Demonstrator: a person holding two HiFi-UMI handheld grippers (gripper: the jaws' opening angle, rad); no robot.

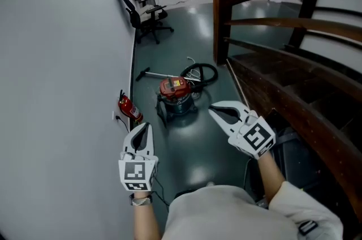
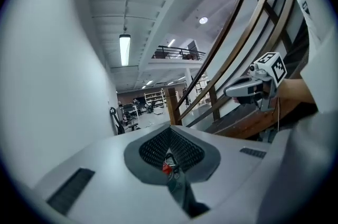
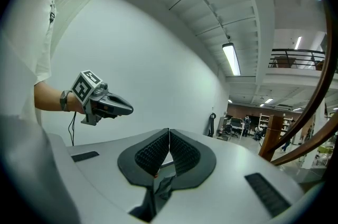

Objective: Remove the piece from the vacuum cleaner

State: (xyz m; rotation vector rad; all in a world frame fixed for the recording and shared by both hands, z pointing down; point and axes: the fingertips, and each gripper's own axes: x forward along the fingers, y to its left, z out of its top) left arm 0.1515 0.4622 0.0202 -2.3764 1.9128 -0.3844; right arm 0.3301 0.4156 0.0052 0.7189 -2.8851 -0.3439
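Head view looks steeply down; gripper views look level, sharing stair post [image 2: 171,106].

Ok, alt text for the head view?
A red canister vacuum cleaner with a black hose sits on the dark floor ahead; the left gripper and right gripper, both shut and empty, are held out short of it. Fire extinguisher by the white wall, wooden staircase at right.
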